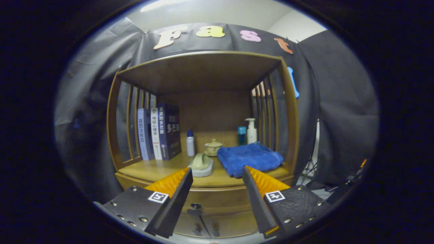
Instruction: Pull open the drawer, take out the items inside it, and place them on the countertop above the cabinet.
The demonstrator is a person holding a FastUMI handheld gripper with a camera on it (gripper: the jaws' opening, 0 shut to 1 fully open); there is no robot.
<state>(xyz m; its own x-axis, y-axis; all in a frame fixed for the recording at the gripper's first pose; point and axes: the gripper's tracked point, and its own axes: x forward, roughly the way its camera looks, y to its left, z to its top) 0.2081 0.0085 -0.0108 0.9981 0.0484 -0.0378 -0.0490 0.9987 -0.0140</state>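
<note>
Jaws of the gripper (217, 189) stand wide apart, holding nothing, aimed at the wooden cabinet (203, 78). The drawer (217, 200) sits closed at 6 o'clock between the fingers, its dark knob (195, 206) visible. Above it on the bench (152, 169), a blue towel (249, 157) lies at 1 o'clock, books (159, 134) at 10 o'clock.

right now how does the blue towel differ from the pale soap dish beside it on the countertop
The blue towel is soft folded cloth, wide and flat; the soap dish is smaller, rigid and humped. The towel lies beyond the tool's right finger, the dish beyond its left. Both rest on the countertop, ahead of the open tool.
</note>
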